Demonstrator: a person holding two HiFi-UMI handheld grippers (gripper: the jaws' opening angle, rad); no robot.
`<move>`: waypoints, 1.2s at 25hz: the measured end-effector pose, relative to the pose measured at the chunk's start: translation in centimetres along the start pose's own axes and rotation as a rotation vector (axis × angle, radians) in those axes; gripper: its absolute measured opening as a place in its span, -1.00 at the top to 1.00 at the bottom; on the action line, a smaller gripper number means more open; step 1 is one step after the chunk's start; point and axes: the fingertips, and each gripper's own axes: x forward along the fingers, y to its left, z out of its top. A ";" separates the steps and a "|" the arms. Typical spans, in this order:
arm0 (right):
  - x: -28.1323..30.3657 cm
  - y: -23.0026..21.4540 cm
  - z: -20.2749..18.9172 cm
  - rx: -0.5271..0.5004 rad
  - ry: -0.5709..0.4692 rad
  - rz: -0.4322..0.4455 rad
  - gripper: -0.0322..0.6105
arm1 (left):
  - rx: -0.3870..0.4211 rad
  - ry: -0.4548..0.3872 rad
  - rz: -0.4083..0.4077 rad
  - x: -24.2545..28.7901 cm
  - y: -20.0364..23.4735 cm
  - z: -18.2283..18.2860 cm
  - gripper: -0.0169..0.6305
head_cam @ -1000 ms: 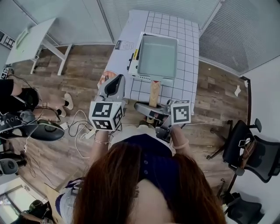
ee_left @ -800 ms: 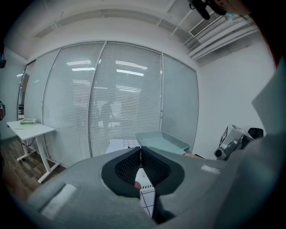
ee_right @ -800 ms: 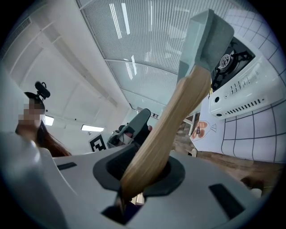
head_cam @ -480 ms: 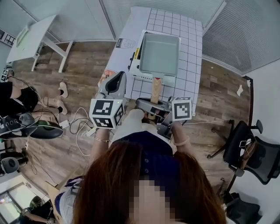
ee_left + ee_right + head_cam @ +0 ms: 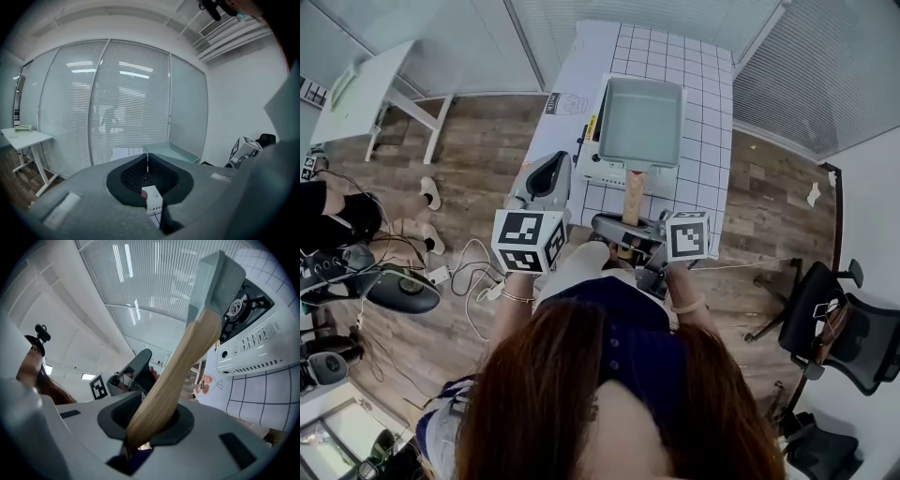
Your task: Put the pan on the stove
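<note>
Pan [image 5: 639, 120] is held by its wooden handle [image 5: 631, 197], and the right hand-held gripper [image 5: 625, 229] is squeezed shut on the near end of that handle. In the right gripper view the wooden handle [image 5: 183, 357] runs out from between the jaws of the right hand-held gripper [image 5: 145, 425] and up to the pan [image 5: 215, 273].

The left hand-held gripper [image 5: 553, 164] is off to the left side of the stove. Its jaws are closed together with nothing in them, as the left gripper view shows at the left hand-held gripper [image 5: 147, 171].

From above, the pan sits right over the white stove [image 5: 605, 171], which stands on the table [image 5: 703, 183] with the square lines. In the right gripper view the burner [image 5: 239, 305] shows just under the pan's edge. I cannot tell if the pan's bottom is touching the burner or is just above it.

To do this step well, I think the grip should stay tight, because the pan is long and heavy at the far end and could tip down. Hold it flat, bring it down slowly, and put its middle over the burner. Let go only when the pan rests by itself and does not rock. The handle should point back to the person, away from the burner.
</note>
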 end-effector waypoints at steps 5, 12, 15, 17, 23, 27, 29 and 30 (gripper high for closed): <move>0.0 -1.2 1.0 0.002 -0.008 -0.015 0.64 | 0.000 0.004 -0.014 1.6 0.4 0.1 0.89; 0.0 -2.8 2.7 0.027 -0.030 -0.005 0.63 | -0.001 0.010 -0.032 3.7 0.9 0.4 0.89; 0.1 -3.4 3.3 0.030 -0.039 -0.003 0.63 | -0.002 0.013 -0.035 4.4 1.3 0.5 0.89; 0.2 -3.8 3.6 0.027 -0.041 -0.002 0.63 | -0.004 0.016 -0.038 4.8 1.6 0.5 0.89; 0.6 -4.9 4.7 0.025 -0.046 0.005 0.62 | -0.003 0.024 -0.049 6.0 2.3 0.5 0.89; 0.8 -5.6 5.0 0.020 -0.044 0.006 0.62 | -0.001 0.023 -0.054 6.6 2.7 0.6 0.89; 1.0 -5.8 5.2 0.019 -0.044 0.011 0.62 | -0.001 0.023 -0.057 7.0 2.9 0.8 0.89; 1.1 -6.0 5.3 0.020 -0.044 0.013 0.62 | 0.000 0.024 -0.059 7.2 3.0 0.8 0.89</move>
